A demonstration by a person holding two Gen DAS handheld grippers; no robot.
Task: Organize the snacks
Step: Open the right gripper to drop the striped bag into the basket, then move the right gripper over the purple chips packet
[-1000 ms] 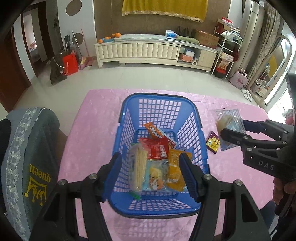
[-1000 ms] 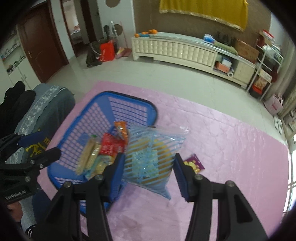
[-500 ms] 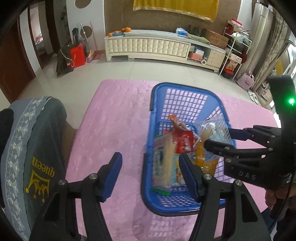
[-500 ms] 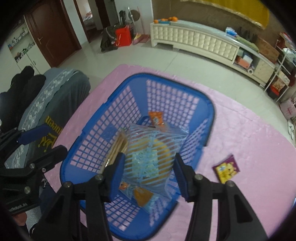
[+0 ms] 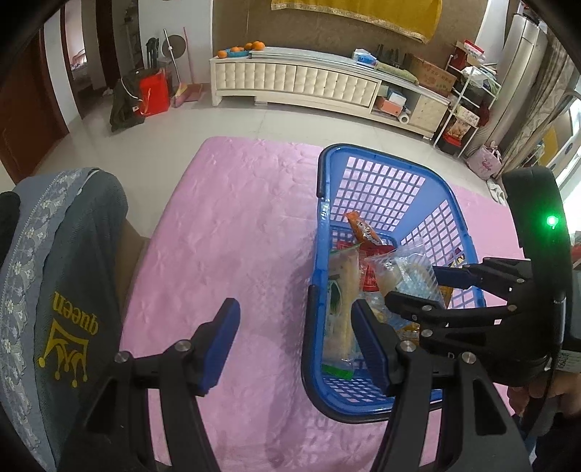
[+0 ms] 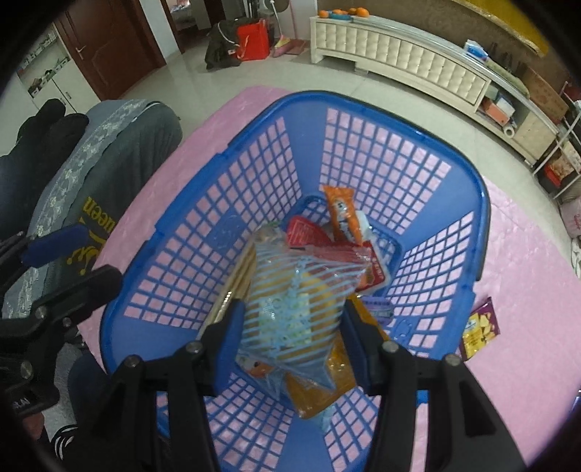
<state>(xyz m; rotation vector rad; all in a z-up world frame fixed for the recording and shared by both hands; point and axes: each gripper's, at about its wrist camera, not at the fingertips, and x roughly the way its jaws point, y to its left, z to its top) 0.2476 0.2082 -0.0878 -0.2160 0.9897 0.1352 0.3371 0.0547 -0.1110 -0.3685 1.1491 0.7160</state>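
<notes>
Right wrist view: right gripper (image 6: 290, 336) fingers, gripping the striped bag (image 6: 290, 290), had moved over the basket (image 6: 483, 232); left gripper (image 5: 294, 337) fingers stayed open.

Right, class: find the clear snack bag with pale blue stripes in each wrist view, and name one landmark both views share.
Left wrist view: the striped snack bag sits right of centre, gripped in the right claw above the blue basket.
Right wrist view: the bag fills the lower centre, between that claw's pads.
Shared landmark: the white cabinet topped with oranges.
</notes>
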